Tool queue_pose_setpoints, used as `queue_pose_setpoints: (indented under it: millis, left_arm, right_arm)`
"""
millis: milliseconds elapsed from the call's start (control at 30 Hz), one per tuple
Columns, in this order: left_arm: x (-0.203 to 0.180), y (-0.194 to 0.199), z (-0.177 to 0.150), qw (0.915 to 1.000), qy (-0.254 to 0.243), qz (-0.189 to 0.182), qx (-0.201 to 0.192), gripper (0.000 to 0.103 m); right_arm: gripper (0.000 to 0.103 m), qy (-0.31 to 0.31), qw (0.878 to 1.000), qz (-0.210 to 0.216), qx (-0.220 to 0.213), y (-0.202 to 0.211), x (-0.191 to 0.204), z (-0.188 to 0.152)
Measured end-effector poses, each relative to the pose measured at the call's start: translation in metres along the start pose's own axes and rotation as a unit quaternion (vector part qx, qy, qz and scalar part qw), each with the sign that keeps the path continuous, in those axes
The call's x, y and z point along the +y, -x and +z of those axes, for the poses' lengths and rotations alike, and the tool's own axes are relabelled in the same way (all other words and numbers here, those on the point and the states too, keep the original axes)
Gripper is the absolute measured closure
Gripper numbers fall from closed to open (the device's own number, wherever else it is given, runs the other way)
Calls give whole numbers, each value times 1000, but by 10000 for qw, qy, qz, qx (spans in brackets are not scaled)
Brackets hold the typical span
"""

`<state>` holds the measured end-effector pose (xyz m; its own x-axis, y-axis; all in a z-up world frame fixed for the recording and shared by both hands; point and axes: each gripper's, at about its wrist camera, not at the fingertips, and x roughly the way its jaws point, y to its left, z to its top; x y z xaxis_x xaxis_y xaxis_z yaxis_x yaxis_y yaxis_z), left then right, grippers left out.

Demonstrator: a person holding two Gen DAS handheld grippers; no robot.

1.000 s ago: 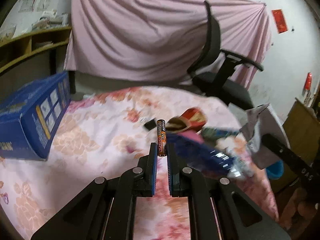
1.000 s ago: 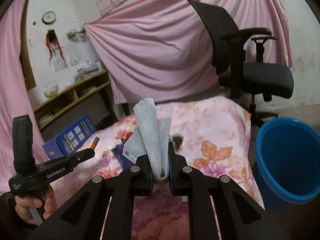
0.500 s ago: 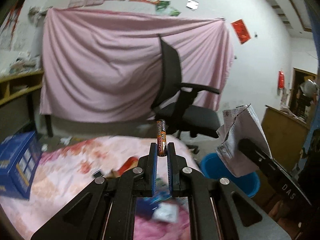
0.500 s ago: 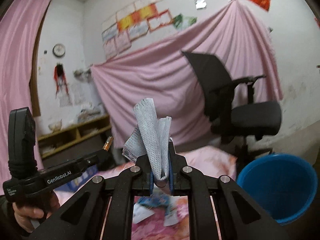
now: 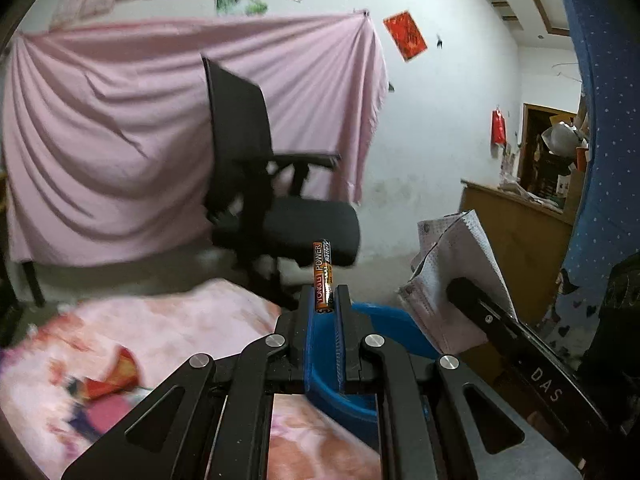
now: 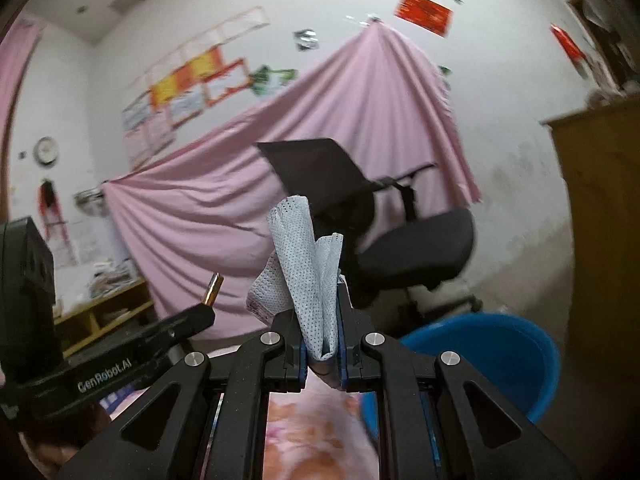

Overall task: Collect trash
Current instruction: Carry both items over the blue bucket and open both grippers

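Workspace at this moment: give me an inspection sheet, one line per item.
Surface: pink floral cloth, blurred, partly in view.
Job's things: battery upright in the left jaws; pale perforated face mask in the right jaws; blue bucket beside the cloth's edge.
Clutter: red and blue wrappers on the cloth, too blurred to name.
Grippers: left gripper shut on the battery; right gripper shut on the face mask.
Cables: nothing seen.
Surroundings: black office chair, pink drape, wooden cabinet, wall clock.
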<state>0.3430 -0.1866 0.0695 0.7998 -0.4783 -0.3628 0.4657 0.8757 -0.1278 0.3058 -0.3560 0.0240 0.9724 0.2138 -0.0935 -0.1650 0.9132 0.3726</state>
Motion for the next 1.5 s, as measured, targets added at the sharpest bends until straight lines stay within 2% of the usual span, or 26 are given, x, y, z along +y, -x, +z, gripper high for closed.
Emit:
queue_pose_setpoints:
  millis: [200, 367, 500, 667, 767, 833, 867, 1000, 1133, 1200, 1333, 1467, 1500]
  left_arm:
    - [-10, -56, -13, 9961, 374, -277, 751, 96]
    - [-12, -92, -20, 9888, 668, -375, 1280, 96]
    - [-19, -108, -29, 9835, 724, -481, 1586, 96]
    - [-22, -120, -35, 9802, 789, -496, 1746, 96]
    - [-22, -121, -37, 9790, 864, -414, 1801, 94]
    - [-20, -122, -38, 9772, 953, -386, 1856, 91]
    - [-18, -124, -38, 9768, 974, -377, 1867, 89]
    - [-15, -118, -36, 9781, 1032, -273, 1788, 77]
    - [-14, -109, -32, 9810, 980, -190, 1664, 76]
    - [-14, -103, -29, 9833, 914, -130, 1568, 75]
    - [-10, -85, -24, 9887, 886, 5, 1211, 63]
    - [-1, -63, -18, 9922, 923, 222, 811, 54]
    - [1, -58, -16, 9927, 929, 268, 727, 51]
  right_arm:
    - [93, -226, 9967, -573, 526, -21, -40, -8]
    - [92, -590, 9893, -917, 965, -35, -71, -18]
    - [91, -855, 9828, -1076, 1237, -38, -91, -25]
    - [90, -998, 9769, -1231, 1432, -40, -103, -30]
    - [84, -1137, 9721, -1311, 1579, -40, -110, -32]
    - [71, -1231, 9703, -1330, 1599, -38, -115, -33]
    - [67, -1242, 9700, -1351, 1592, -37, -116, -32]
    - [63, -1270, 9706, -1351, 1535, -34, -117, -28]
    - [59, -1223, 9722, -1304, 1509, -35, -115, -25]
    - [54, -1133, 9747, -1288, 1431, -34, -111, -23]
    - [49, -846, 9814, -1259, 1175, -30, -97, -16]
    - [26, -525, 9883, -1208, 774, -21, -80, -9]
    - [24, -465, 9894, -1184, 694, -20, -76, -7]
